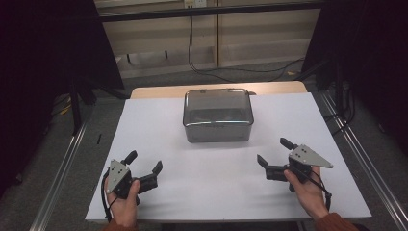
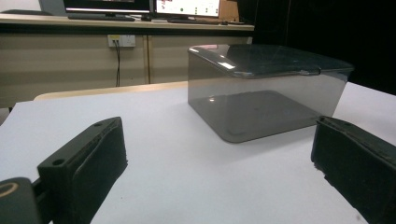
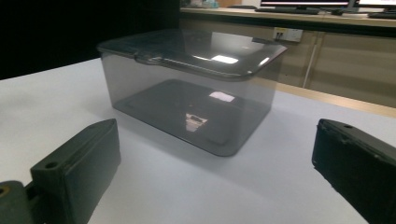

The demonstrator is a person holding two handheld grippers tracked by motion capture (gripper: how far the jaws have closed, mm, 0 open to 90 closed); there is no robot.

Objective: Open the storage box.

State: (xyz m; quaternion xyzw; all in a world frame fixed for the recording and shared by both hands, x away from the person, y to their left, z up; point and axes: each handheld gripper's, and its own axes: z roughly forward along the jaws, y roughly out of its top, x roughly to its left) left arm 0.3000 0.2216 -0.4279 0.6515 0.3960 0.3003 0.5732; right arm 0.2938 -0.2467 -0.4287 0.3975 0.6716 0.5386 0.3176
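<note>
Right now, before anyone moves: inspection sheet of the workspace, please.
Surface: white board on a wooden table, bare around the box.
Job's things: smoked clear box, lid on, looks empty, at the board's far middle.
Clutter: nothing seen.
Grippers: left claw open, near left, apart from the box; right claw open, near right, apart from the box.
Cables: black cable trails from the left claw; black floor cables behind the table.
Surroundings: beige cabinets, monitors, dark curtains.
</note>
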